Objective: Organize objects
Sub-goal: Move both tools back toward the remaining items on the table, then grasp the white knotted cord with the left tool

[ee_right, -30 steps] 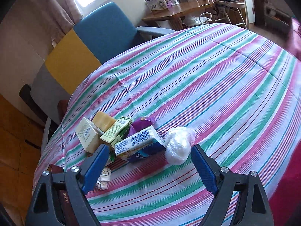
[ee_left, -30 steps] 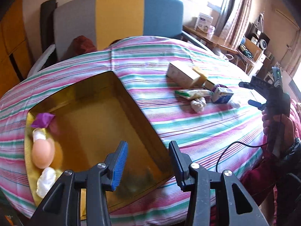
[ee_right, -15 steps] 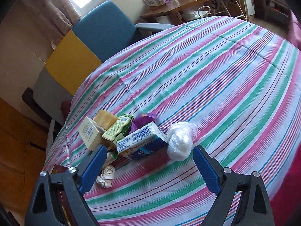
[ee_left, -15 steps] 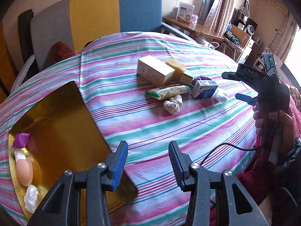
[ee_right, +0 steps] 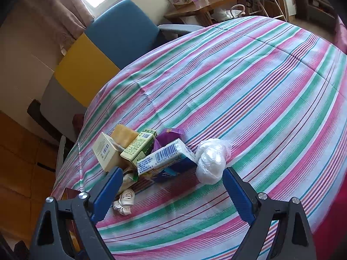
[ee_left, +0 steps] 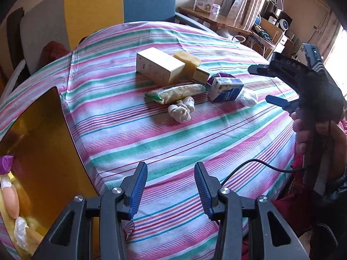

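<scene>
A small heap lies on the striped tablecloth: a cream box [ee_left: 159, 66] [ee_right: 105, 150], a yellow block [ee_left: 187, 59] [ee_right: 124, 135], a green carton [ee_right: 139, 146], a noodle packet [ee_left: 176, 92], a blue-and-white pack [ee_left: 226, 88] [ee_right: 166, 158], a white knotted bundle [ee_left: 182, 109] [ee_right: 124, 201] and a white plastic ball [ee_left: 247, 98] [ee_right: 210, 163]. My left gripper [ee_left: 171, 189] hangs open and empty over bare cloth, well short of the heap. My right gripper [ee_right: 171, 191] [ee_left: 269, 85] stands wide open just before the pack and the ball, holding nothing.
A gold tray [ee_left: 41, 143] at the left holds a purple wrapper [ee_left: 5, 160], an egg-like piece [ee_left: 9, 199] and a white lump [ee_left: 20, 231]. A blue, yellow and grey chair [ee_left: 121, 2] stands behind the table. A hand [ee_left: 303, 134] and a cable [ee_left: 256, 165] are at the right.
My left gripper has swung from over the gold tray rightward toward the heap, so the tray now sits at the view's left edge. The right gripper has stayed put, open.
</scene>
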The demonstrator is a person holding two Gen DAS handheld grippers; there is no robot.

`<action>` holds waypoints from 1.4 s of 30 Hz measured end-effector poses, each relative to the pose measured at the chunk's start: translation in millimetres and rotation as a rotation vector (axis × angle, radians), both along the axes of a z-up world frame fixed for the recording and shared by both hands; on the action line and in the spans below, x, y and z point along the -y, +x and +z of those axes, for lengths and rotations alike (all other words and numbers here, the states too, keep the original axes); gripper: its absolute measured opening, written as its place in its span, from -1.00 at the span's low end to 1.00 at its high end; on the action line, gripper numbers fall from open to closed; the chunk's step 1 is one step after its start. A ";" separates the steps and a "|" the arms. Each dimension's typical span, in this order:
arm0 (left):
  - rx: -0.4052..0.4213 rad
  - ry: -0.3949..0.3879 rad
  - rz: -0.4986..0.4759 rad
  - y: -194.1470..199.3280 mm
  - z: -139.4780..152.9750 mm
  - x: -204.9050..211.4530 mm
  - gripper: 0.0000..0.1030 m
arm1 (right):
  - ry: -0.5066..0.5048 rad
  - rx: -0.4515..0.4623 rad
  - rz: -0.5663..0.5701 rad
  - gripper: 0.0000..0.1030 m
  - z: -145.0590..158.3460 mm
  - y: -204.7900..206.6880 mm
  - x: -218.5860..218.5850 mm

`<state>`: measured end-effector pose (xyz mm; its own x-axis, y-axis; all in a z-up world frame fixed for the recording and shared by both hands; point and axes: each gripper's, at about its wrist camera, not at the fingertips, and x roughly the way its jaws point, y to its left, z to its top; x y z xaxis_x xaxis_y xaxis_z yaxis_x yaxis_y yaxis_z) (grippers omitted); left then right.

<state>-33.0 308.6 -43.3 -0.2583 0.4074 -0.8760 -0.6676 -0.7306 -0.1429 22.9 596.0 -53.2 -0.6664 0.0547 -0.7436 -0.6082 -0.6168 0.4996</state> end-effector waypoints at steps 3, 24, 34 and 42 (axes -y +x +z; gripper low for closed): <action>0.042 0.012 0.018 -8.3 -4.4 -3.6 -0.12 | -0.005 -0.007 -0.006 0.82 -0.3 0.3 -1.5; -0.024 -0.096 -0.068 -62.8 -48.3 -114.2 -0.12 | -0.077 -0.052 0.006 0.82 -5.9 -2.2 -8.7; -0.010 -0.077 -0.062 -54.8 -53.4 -99.2 -0.29 | -0.058 -0.100 -0.112 0.82 0.3 18.5 -24.0; -0.017 -0.025 -0.101 -3.5 -50.4 -58.7 -0.29 | -0.111 -0.086 -0.186 0.82 -7.4 26.9 -36.5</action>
<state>-36.6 367.3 -93.7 -0.2320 0.4098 -0.8822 -0.7401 -0.6629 -0.1133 49.8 632.6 -60.6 -0.7137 0.1036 -0.6927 -0.6586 -0.4360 0.6133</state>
